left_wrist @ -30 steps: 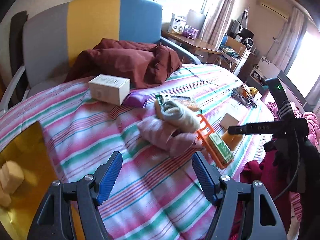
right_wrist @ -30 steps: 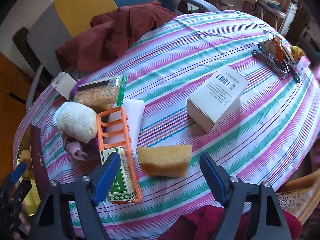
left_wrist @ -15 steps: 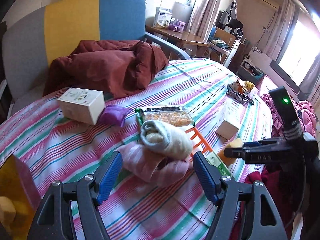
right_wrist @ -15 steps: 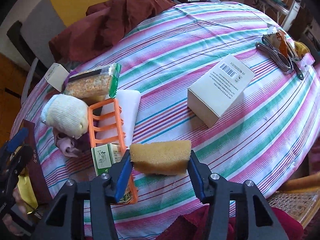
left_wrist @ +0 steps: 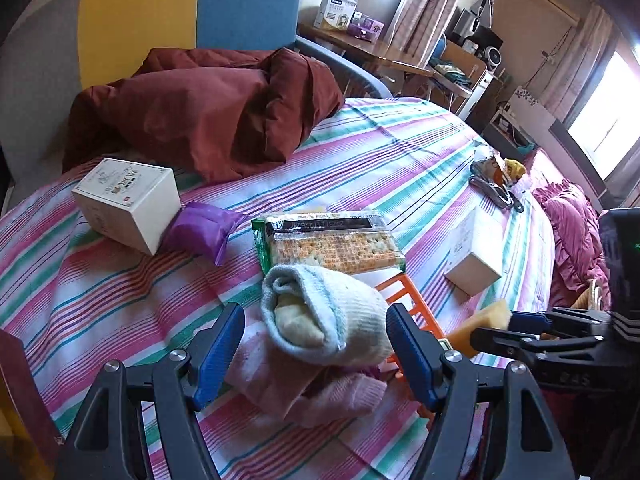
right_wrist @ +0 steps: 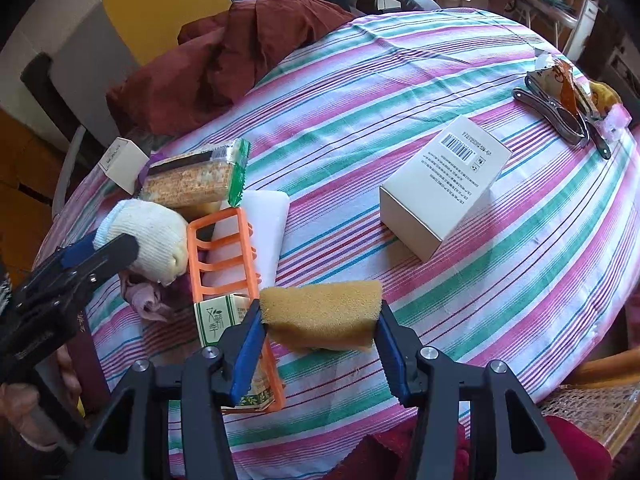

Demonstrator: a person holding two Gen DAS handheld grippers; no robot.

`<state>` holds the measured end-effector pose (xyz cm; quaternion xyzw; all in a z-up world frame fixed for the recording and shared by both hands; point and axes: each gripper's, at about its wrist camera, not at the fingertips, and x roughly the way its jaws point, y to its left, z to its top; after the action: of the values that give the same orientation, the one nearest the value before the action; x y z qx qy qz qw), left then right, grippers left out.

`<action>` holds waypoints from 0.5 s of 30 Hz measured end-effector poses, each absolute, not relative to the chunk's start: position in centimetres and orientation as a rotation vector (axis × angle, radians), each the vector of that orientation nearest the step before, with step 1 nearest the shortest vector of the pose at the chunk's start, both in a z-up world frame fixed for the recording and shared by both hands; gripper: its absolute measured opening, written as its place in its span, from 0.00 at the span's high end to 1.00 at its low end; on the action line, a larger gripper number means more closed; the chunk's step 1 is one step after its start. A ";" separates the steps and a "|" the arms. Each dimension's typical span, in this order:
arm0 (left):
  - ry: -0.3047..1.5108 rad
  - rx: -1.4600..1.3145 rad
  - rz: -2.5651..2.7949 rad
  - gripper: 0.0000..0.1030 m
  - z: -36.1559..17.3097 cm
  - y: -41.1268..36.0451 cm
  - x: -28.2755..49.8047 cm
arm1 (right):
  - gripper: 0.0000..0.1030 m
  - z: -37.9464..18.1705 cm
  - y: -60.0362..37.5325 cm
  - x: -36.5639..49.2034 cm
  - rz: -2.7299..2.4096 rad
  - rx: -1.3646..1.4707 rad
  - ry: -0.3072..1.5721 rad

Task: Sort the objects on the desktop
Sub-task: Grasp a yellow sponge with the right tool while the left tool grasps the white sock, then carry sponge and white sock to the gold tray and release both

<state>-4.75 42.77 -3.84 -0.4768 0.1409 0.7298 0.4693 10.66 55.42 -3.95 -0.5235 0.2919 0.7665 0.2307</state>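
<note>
While the right gripper [right_wrist: 318, 330] is clenching the sponge [right_wrist: 322, 314] by its soft ends, it risks slipping; left gripper [left_wrist: 314, 354], jaws released around the sock [left_wrist: 328, 316], risks snagging the rack [left_wrist: 412, 312] just beside.

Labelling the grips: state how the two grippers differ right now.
The right gripper is shut on the yellow sponge, pads pressing its ends; the left gripper is open, its pads astride the rolled white sock with gaps either side. The right one carries its load; the left carries nothing. Both have blue pads and point down at the striped tablecloth.
</note>
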 end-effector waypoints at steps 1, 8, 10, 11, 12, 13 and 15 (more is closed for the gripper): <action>0.348 -1.163 1.782 0.30 -4.0 43.0 -4.7 | 0.48 -4.0 55.5 10.6 2.110 -1.439 0.805; 0.360 -1.076 1.783 0.47 -4.0 42.9 -3.7 | 0.48 -4.0 55.8 10.7 2.118 -1.411 0.823; 0.343 -1.066 1.787 0.48 -3.7 42.4 -3.6 | 0.48 -4.0 55.8 10.7 2.124 -1.407 0.820; 0.333 -1.062 1.788 0.49 -3.5 42.1 -3.6 | 0.48 -3.9 55.7 10.7 2.126 -1.402 0.818; 0.323 -1.057 1.787 0.49 -3.3 41.8 -3.6 | 0.48 -3.8 55.7 10.8 2.130 -1.392 0.818; 0.311 -1.051 1.788 0.49 -3.1 41.4 -3.5 | 0.49 -3.7 55.7 10.9 2.135 -1.378 0.821; 0.290 -1.032 1.797 0.49 -2.4 40.4 -3.2 | 0.49 -3.4 55.8 11.2 2.145 -1.348 0.836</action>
<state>-3.25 40.40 -2.41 -0.4271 0.1200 0.7433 0.5007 11.16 55.83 -3.42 -0.4912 0.3048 0.7815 0.2347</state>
